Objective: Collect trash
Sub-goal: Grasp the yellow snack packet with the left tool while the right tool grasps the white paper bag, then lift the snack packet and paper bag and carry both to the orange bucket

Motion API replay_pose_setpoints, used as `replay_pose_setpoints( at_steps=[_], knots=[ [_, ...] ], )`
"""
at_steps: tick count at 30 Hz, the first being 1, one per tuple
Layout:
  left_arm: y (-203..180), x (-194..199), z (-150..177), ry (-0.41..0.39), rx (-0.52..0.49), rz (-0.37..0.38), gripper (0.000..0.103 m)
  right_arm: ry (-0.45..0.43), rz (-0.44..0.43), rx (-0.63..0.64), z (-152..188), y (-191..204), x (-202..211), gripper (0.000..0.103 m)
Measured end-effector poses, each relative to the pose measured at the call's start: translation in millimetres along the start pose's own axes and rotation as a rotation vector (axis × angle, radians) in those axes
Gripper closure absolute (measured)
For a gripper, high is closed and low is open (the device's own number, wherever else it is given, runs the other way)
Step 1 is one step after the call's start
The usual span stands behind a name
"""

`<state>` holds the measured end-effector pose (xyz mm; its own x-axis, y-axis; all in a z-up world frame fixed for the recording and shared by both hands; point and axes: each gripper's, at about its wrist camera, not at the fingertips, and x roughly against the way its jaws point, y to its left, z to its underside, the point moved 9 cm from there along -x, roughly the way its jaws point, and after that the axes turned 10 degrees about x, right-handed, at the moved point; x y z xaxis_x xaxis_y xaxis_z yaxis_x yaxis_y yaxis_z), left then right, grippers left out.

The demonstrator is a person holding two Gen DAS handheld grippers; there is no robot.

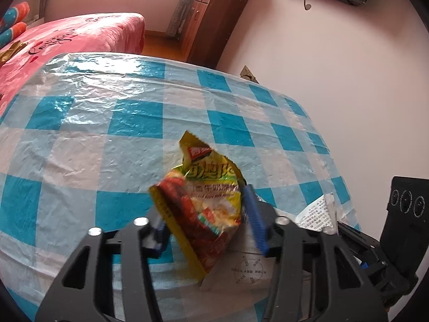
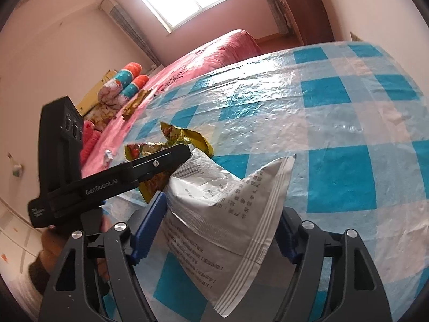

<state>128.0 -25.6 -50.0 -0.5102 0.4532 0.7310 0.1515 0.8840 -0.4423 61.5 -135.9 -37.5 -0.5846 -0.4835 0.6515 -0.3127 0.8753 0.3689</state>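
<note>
A yellow-and-red snack bag (image 1: 206, 204) sits crumpled between the blue pads of my left gripper (image 1: 206, 214), which is shut on it above the checked table. My right gripper (image 2: 217, 222) is shut on a silver-white printed wrapper (image 2: 225, 209) that stands up between its blue fingers (image 2: 150, 222). The yellow bag also shows in the right wrist view (image 2: 182, 139), partly hidden behind the left gripper's black body (image 2: 112, 182). The silver wrapper shows in the left wrist view (image 1: 319, 212), beside and under the yellow bag. The right gripper's body (image 1: 380, 241) is at the right.
The table wears a blue-and-white checked plastic cloth (image 1: 128, 123). A bed with a pink cover (image 1: 67, 40) lies beyond it, with rolled cushions (image 2: 128, 83). A wooden cabinet (image 1: 211, 18) stands against the far wall.
</note>
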Motion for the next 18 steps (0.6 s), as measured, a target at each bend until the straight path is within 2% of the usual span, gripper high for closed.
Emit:
replay_pose_setpoints(
  at_steps=[2, 6, 8, 18],
  knots=[
    [1, 1, 1, -0.005, 0.001, -0.005, 0.064, 0.0, 0.018, 0.013, 1, 1, 0, 0.034],
    [-1, 6, 3, -0.028, -0.023, -0.044, 0.068, 0.0, 0.022, 0.03, 4, 5, 0, 0.038],
    [0, 9, 5, -0.038, -0.033, -0.062, 0.07, 0.003, 0.014, 0.032, 5, 5, -2, 0.044],
    [12, 28, 19, -0.038, -0.001, -0.048, 0.073, 0.0, 0.002, 0.045, 8, 9, 0, 0.052]
  ],
)
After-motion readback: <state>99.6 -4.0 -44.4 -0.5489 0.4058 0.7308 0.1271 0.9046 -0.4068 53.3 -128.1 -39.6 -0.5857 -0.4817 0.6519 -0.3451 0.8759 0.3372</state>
